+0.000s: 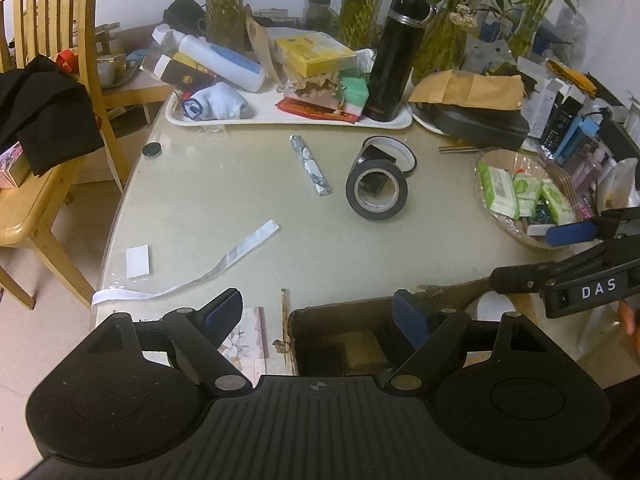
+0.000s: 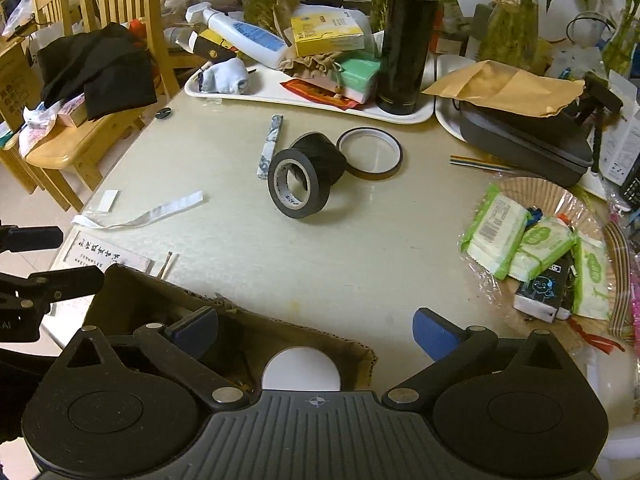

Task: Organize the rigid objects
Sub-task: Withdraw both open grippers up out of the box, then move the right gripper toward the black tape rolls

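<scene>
Both tongs stand released: the right gripper [image 2: 316, 334] has its jaws spread wide with nothing between the pads, and the left gripper [image 1: 318, 314] is likewise apart and empty. A white disc [image 2: 301, 368] lies in the box [image 2: 224, 312] directly below the right gripper; we judge it already stowed. The next rigid items lie out on the table [image 2: 360, 248]: a black tape roll [image 2: 298, 184] leaning on a second roll, a thin ring [image 2: 370, 154] touching that second roll, and a patterned stick [image 2: 270, 148] just beside them.

For the next pick, we advise the following:
- Take the front tape roll first; it stands tilted on edge and may roll.
- Span its width across the flat faces, not the rim.
- Keep the jaws wide until both pads flank the roll.

We hold both grippers pitched steeply downward over the box at the near table edge, left over its left part, right over its right corner.
</scene>
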`<state>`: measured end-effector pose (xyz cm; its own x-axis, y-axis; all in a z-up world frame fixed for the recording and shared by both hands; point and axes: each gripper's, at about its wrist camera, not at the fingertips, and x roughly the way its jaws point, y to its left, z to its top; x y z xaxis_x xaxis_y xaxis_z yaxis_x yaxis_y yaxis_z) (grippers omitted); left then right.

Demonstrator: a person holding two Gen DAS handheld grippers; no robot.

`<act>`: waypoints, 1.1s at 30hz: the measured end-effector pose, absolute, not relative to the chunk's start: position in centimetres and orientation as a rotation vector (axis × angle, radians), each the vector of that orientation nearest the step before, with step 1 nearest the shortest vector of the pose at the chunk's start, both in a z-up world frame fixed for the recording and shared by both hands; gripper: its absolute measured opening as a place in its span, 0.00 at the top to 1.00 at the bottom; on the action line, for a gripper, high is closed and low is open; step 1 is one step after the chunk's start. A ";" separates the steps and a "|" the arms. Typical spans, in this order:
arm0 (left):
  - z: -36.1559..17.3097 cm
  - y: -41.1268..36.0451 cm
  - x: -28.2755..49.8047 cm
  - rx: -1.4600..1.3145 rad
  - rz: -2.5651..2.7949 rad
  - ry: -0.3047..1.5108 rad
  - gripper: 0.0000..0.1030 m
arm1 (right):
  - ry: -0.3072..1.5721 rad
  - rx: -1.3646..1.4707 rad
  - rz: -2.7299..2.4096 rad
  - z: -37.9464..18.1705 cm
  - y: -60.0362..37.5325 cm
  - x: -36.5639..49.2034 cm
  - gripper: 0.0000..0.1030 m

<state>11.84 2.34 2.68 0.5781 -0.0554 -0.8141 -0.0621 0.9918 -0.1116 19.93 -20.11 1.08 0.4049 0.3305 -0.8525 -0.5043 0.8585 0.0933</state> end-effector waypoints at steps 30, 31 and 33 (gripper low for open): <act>3.6 1.2 11.4 -0.176 -0.049 0.897 0.21 | 0.931 -0.165 0.518 1.4 -20.4 20.3 0.00; 3.7 1.3 11.4 -0.184 -0.048 0.890 0.21 | 0.920 -0.172 0.523 1.4 -20.4 20.3 0.00; 4.0 1.4 11.6 -0.195 -0.040 0.886 0.21 | 0.903 -0.185 0.527 1.4 -20.3 20.7 0.00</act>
<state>11.55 1.38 3.95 0.6331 -0.1158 -0.7654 -0.0457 0.9814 -0.1863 20.67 -20.29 1.38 0.5026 0.3574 -0.7872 -0.5094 0.8581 0.0644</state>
